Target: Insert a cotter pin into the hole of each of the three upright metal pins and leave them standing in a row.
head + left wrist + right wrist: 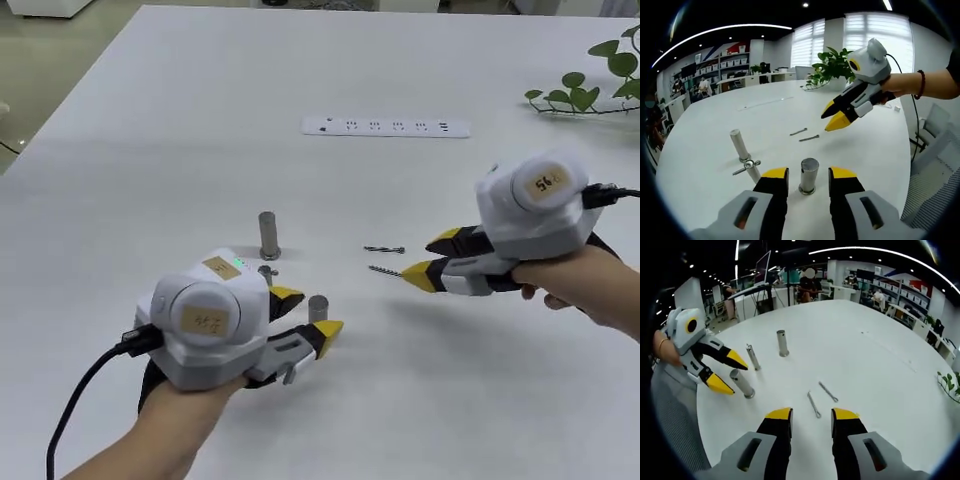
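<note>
Right gripper view fwiw: nearest cotter pin (pixel 813 405) lies flat on the worktop (pixel 880 370) just ahead of the spread, empty fingers (pixel 779 416) on my right gripper (pixel 811 414), long axis pointing away, while my left gripper (pixel 809 174) sits open either side of an upright metal pin (pixel 809 176).

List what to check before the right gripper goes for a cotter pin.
1. Right gripper open: ok, jaws apart.
2. Loose cotter pins free to grab: ok, two lie flat on the table just ahead of it.
3. Left gripper bracing the near metal pin: not ok, the jaws stand either side of it but are open.
4. Middle metal pin already pinned: ok, an inserted cotter pin crosses it.
5. Far metal pin upright: ok.
6. Near pin's hole turned toward the right gripper: cannot tell.
</note>
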`<move>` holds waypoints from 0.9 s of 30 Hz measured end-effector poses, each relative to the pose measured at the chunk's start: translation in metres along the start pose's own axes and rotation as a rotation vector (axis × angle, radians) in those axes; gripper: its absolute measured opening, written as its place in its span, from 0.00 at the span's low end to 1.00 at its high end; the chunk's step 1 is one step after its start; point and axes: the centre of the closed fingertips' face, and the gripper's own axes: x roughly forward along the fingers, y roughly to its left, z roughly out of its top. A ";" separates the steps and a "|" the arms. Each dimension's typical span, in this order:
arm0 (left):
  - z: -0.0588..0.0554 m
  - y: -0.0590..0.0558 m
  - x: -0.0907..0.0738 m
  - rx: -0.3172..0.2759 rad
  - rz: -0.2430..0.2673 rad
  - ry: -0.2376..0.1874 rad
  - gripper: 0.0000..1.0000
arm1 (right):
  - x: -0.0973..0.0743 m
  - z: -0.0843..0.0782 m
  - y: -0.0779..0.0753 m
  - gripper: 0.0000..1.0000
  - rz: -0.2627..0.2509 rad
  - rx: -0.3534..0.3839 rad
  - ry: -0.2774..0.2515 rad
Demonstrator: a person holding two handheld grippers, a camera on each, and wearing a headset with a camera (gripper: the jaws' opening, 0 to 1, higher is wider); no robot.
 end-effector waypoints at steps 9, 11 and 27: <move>0.000 0.000 -0.009 -0.004 0.000 0.004 0.31 | 0.018 -0.008 -0.003 0.21 0.031 -0.020 0.073; 0.000 0.001 -0.012 -0.015 0.000 0.003 0.31 | 0.020 -0.009 -0.004 0.20 0.037 -0.020 0.084; -0.004 0.002 -0.026 -0.038 -0.006 0.018 0.30 | 0.039 -0.020 -0.004 0.06 0.068 -0.092 0.181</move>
